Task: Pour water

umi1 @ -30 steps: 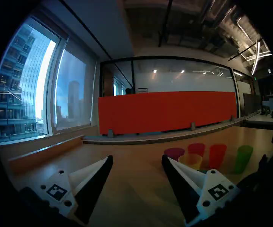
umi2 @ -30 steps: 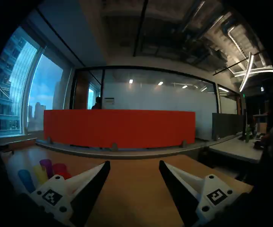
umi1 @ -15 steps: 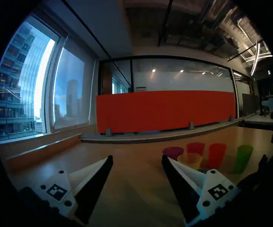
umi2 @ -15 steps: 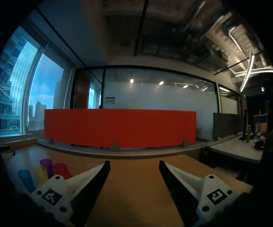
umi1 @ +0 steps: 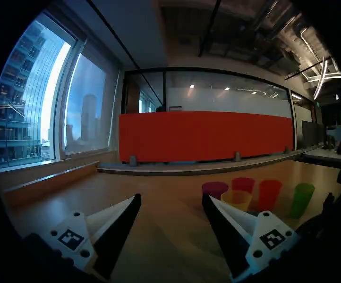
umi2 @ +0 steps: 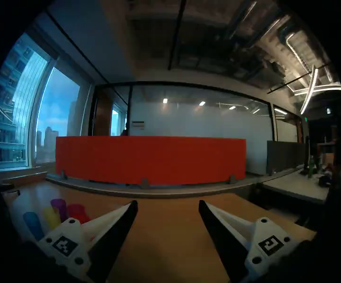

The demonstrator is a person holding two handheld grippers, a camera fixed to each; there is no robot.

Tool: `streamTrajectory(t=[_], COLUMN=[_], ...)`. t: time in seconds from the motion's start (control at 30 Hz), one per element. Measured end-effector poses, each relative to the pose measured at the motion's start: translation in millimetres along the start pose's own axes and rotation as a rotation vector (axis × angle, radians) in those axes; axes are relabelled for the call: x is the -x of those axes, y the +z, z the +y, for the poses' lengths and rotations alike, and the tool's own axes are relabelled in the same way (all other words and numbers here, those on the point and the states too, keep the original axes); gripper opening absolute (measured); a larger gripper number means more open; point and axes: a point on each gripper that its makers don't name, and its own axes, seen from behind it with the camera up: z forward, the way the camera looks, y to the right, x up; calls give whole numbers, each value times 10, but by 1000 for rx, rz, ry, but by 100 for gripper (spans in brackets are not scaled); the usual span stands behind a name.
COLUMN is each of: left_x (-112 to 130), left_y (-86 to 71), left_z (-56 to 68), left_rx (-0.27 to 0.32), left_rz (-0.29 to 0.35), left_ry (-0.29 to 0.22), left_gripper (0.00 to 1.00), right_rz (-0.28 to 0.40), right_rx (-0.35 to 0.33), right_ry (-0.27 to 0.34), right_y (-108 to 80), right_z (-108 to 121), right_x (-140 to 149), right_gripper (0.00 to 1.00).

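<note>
Several plastic cups stand in a cluster on the wooden table (umi1: pixel 170 221). In the left gripper view they sit just beyond my right finger: a purple cup (umi1: pixel 214 189), a yellow cup (umi1: pixel 236 199), a red cup (umi1: pixel 243 184), an orange-red cup (umi1: pixel 269 194) and a green cup (umi1: pixel 302 199). My left gripper (umi1: pixel 170 200) is open and holds nothing. In the right gripper view the cups lie at the far left: a blue cup (umi2: pixel 32 224), a yellow cup (umi2: pixel 51 218), a purple cup (umi2: pixel 59 208) and a red cup (umi2: pixel 77 212). My right gripper (umi2: pixel 167 206) is open with bare table between its fingers.
An orange divider panel (umi1: pixel 203 136) runs along the table's far edge. Large windows (umi1: pixel 33 113) line the left wall. In the right gripper view, another desk (umi2: pixel 298 184) with small objects stands at the right.
The left gripper view has tilted slightly, with the divider and table edge sitting a little lower and more level. The right gripper has hardly moved. Both grippers stay open.
</note>
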Motion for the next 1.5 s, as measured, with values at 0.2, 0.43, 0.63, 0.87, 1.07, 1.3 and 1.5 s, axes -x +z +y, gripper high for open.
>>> streamTrajectory(t=[0.2,0.43,0.63,0.87,1.07,1.3,1.5], left_x=[22,20,19,22,22,24,22], left_y=[10,9,6,9,7,5,3], left_z=[-13,-11,-17,-21,-23,-19,-16], left_rx=[0,5,7,6,6,6,6], left_rz=[-7,-8,-9,-10,-10,-10,-10], left_ry=[-9,-8,-8,-8,-9,-8,-8], left_gripper=[96,96,96,96,96,96,96], right_rz=[2,2,2,4,11,24,36], right_rx=[-1,0,2,1,-6,-8,-15], right_ry=[4,2,3,2,5,-5,-11], right_y=[1,-10,-19,-15,-31,-57,-68], right_z=[-3,3,12,14,17,87,151], right_x=[-16,-4,-6,-3,-5,39,62], right_gripper=[100,100,100,100,100,100,100])
